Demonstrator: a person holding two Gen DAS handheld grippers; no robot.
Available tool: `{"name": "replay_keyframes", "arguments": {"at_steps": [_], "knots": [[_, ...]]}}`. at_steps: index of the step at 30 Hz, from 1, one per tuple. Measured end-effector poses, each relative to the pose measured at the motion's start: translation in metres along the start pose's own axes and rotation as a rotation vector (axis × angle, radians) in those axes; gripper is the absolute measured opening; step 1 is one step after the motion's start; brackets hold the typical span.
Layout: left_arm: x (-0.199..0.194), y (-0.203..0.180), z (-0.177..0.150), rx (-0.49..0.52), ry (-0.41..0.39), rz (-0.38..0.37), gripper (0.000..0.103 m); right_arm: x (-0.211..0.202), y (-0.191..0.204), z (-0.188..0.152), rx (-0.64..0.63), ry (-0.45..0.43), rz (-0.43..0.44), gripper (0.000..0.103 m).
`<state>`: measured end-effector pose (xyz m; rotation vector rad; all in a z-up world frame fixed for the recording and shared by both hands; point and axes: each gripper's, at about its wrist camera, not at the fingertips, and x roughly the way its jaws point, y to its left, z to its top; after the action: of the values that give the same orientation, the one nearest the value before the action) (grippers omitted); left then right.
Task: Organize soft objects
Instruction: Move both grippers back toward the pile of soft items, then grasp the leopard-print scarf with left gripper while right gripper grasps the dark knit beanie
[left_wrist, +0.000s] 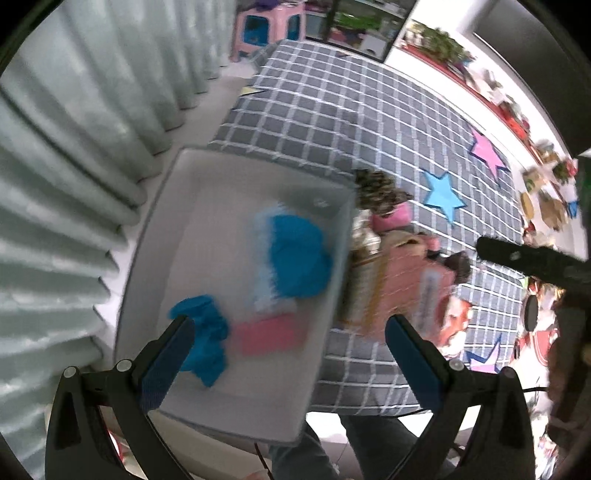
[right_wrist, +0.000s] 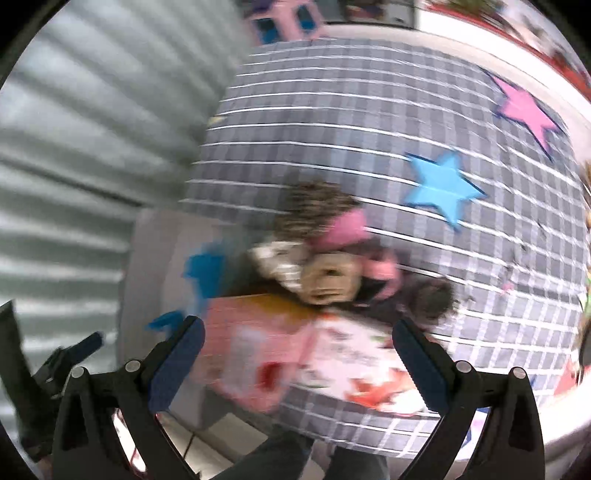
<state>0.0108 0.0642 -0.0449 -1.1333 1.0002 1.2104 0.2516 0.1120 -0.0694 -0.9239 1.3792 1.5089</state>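
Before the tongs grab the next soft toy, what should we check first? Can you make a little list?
1. Left tongs open and holding nothing: ok.
2. Right tongs open and holding nothing: ok.
3. Grey bin has room beside the blue plush: ok.
4. Toys left on the checked cloth: ok, the doll waits in the pile.
5. Clear view of the pile: not ok, right picture is blurred.
6. Which toy is loose on top: cannot tell.

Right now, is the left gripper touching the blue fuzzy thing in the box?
Cannot tell. In the left wrist view the left gripper is open and the small blue cloth overlaps its left finger, but blur hides any contact or gap.
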Motion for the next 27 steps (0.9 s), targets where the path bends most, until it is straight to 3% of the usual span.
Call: {"name": "replay_keyframes", "arguments": {"at_steps": [9,13,22,27], "knots": [[0.025,-0.090,0.066,0.153,0.031,0.029,0.103,0.042,-0.102,-0.004,0.172,0.095,-0.053,0.102],[0.065,-0.121,0.103,0.175,0.106,0.046,0.103,0.059,-0.123,-0.010,0.185,0.136,-0.043,0.102],[0.159,-0.141,0.142,0.083,0.319,0.078,0.103,0.099,-0.137,-0.005,0.147,0.216,-0.008,0.102],[0.196,-0.140,0.148,0.049,0.390,0.129,0.103,0.117,-0.142,0.003,0.141,0.241,0.003,0.102]]}}
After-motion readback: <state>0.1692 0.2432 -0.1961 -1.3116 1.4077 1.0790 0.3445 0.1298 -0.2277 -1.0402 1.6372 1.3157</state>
